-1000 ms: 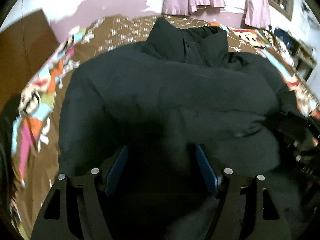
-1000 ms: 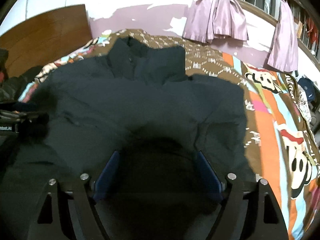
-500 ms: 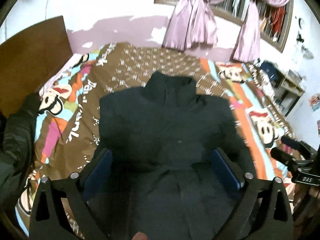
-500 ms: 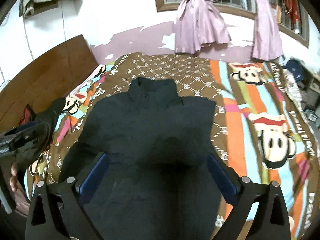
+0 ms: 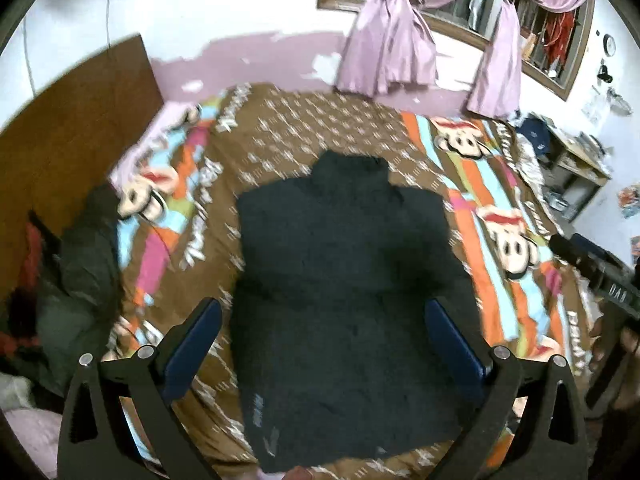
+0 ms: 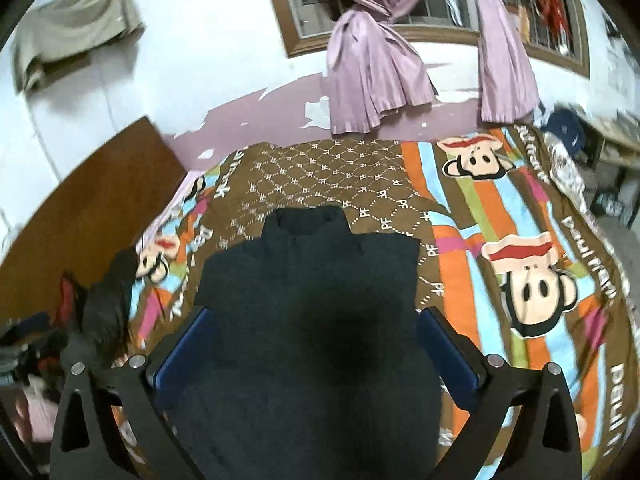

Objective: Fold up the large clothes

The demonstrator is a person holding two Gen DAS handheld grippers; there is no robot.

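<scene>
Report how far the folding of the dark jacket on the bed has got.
Done: the dark padded jacket lies flat on the patterned bedspread as a narrow block, collar toward the window, no sleeves sticking out. In hand: nothing; the left tool and right tool are open above it, jaws just widened. Left, probably: folding it across its length.

Your left gripper [image 5: 323,326] and right gripper [image 6: 316,334] look alike: black, triangle-cut finger arms studded with round silver screws, each tipped with a flat dark blue pad [image 5: 194,338].
</scene>
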